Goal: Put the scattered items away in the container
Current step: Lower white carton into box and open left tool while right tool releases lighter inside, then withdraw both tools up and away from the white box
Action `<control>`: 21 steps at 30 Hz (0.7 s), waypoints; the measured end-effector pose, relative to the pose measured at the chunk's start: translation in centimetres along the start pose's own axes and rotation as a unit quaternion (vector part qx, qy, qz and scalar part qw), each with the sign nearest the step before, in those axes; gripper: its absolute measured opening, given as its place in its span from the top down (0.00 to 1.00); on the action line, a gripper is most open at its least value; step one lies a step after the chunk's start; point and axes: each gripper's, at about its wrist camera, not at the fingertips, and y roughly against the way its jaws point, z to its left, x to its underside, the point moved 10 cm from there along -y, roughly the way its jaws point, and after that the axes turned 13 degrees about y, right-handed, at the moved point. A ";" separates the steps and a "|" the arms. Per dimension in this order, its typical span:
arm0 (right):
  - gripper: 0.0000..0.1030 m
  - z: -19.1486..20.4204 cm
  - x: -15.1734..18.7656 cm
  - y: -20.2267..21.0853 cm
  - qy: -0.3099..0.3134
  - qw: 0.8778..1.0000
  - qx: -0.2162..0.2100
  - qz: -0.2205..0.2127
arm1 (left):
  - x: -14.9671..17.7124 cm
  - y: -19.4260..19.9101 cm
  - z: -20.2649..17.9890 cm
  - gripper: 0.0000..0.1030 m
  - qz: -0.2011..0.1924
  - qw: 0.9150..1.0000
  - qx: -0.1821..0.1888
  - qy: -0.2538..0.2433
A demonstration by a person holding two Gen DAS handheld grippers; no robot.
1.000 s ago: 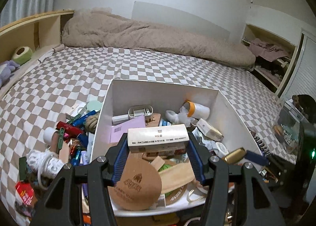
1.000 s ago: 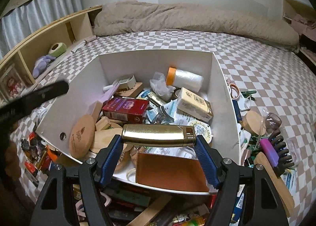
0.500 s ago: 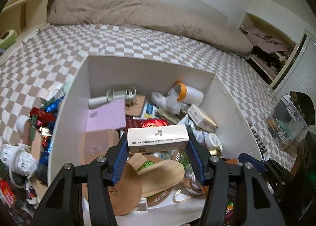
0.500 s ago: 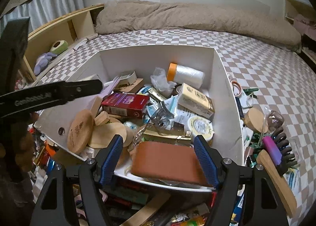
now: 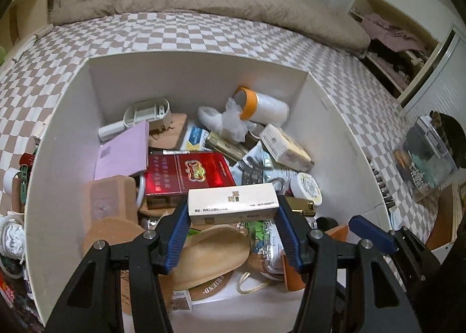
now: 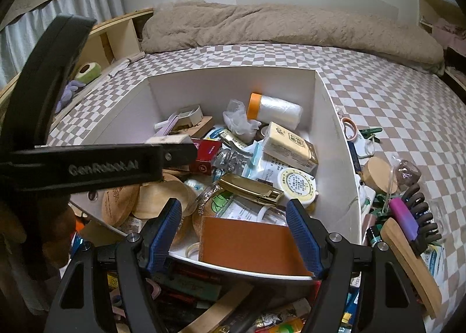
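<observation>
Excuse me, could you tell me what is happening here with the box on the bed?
A person with a gripper in each hand is tidying scattered items into a white container on the bed. The left gripper grips a small white carton between its fingers, above the pile inside. The right gripper is open and empty over the container's near edge, with a gold case lying in the pile beyond it. More items, among them a hairbrush, lie outside.

One white container (image 5: 72, 141) sits mid-frame. Inside it: one red box (image 5: 189, 175), one pink booklet (image 5: 123, 152), one orange-capped roll (image 5: 262, 106), one gold lighter (image 6: 250, 190) and one round white tin (image 6: 295, 184). One white carton (image 5: 231, 206) is at lower centre. Two grippers: the left gripper (image 5: 230, 234) and the right gripper (image 6: 233, 234).
</observation>
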 end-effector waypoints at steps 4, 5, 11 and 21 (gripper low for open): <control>0.28 0.0 0.0 0.0 -0.001 1.000 0.001 -0.001 | 0.1 -0.5 0.1 0.21 0.012 1.000 0.005 0.011; 0.28 0.0 0.0 0.1 -0.002 1.000 0.001 -0.001 | 0.0 -0.4 0.2 0.17 0.009 1.000 0.008 0.016; 0.28 0.0 0.1 0.1 -0.002 1.000 0.001 -0.001 | -0.2 0.1 0.5 0.17 -0.001 1.000 0.002 0.018; 0.28 -0.3 -0.2 0.1 -0.019 1.000 -0.003 0.004 | 0.1 2.1 1.0 0.17 -0.028 1.000 -0.013 -0.003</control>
